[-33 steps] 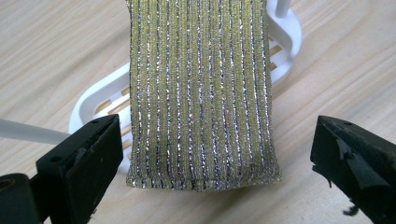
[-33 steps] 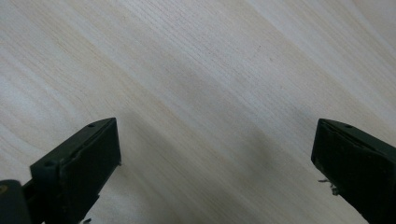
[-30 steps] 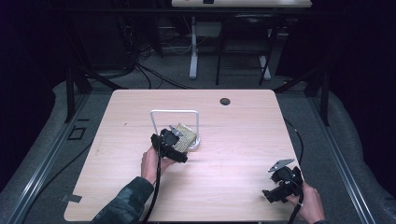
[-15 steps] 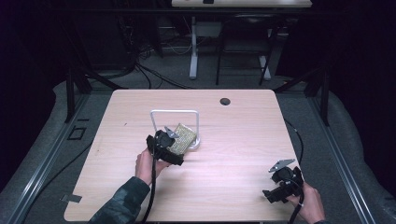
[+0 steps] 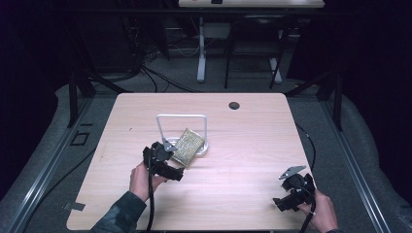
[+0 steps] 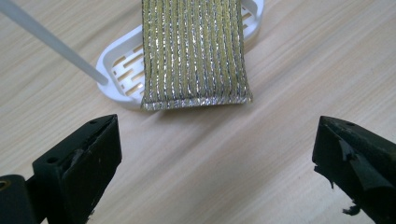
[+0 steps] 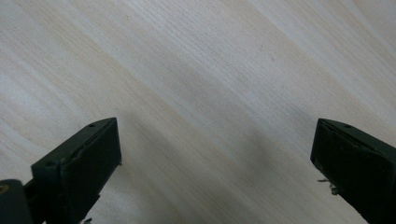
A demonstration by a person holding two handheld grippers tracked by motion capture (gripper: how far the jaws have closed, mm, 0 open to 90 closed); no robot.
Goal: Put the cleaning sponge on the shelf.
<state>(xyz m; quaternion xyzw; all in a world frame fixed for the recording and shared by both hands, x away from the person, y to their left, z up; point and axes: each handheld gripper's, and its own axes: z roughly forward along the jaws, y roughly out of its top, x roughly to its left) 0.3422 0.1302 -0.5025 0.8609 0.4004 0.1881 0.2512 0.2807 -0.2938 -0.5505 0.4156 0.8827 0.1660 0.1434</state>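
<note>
You have a gold-and-silver striped scrubbing sponge (image 6: pixel 195 51) leaning tilted on a white slotted tray (image 6: pixel 122 77) with a white wire hoop (image 5: pixel 181 117), its lower end overhanging onto the wood, near the table's (image 5: pixel 252 145) middle, left of centre.

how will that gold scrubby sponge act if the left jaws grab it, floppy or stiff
The sponge looks soft and light, so it would likely squash. It leans half off the white holder, so a nudge may slide it onto the table.

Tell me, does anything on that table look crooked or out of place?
Yes. The glittery gold sponge sits askew on its white holder: it lies slanted, with its near end hanging past the rim onto the table.
</note>
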